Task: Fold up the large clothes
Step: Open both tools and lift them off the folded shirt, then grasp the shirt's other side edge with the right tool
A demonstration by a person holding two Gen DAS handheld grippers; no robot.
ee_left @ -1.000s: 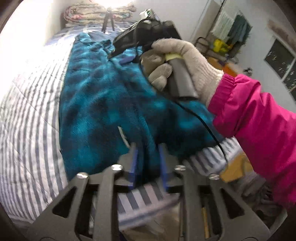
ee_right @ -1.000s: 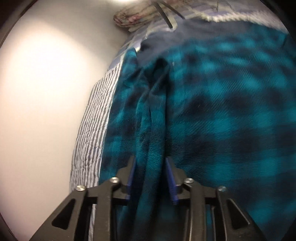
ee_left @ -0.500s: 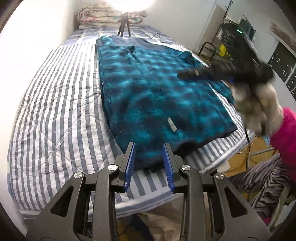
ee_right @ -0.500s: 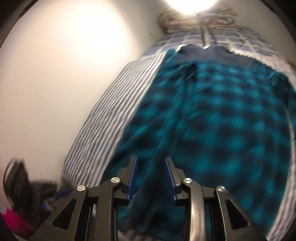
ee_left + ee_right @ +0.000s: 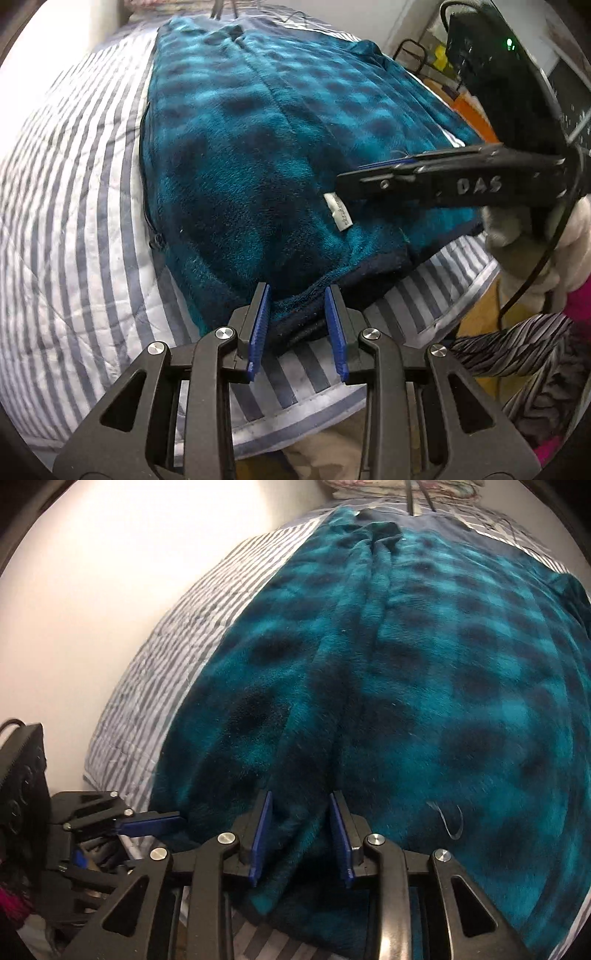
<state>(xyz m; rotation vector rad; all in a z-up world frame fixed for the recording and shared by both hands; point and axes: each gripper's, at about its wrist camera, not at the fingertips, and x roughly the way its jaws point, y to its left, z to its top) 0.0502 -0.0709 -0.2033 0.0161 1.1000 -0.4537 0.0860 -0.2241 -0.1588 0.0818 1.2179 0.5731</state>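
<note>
Teal-and-black plaid fleece garment (image 5: 258, 158) spread on grey-striped quilt (image 5: 74, 221), filling frame centre. At lower centre, left gripper (image 5: 298, 325) partly open astride the dark hem, not pinching. Right gripper (image 5: 300, 834) likewise part open over a fleece ridge, grip unclear.

black grippers (image 5: 298, 325) (blue pads (image 5: 258, 328)), white glove (image 5: 532, 251)

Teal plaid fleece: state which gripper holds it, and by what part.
Neither clearly holds the fleece. The left gripper straddles its dark bottom hem and the right gripper its near edge, but the pads look apart from the fabric.
</note>
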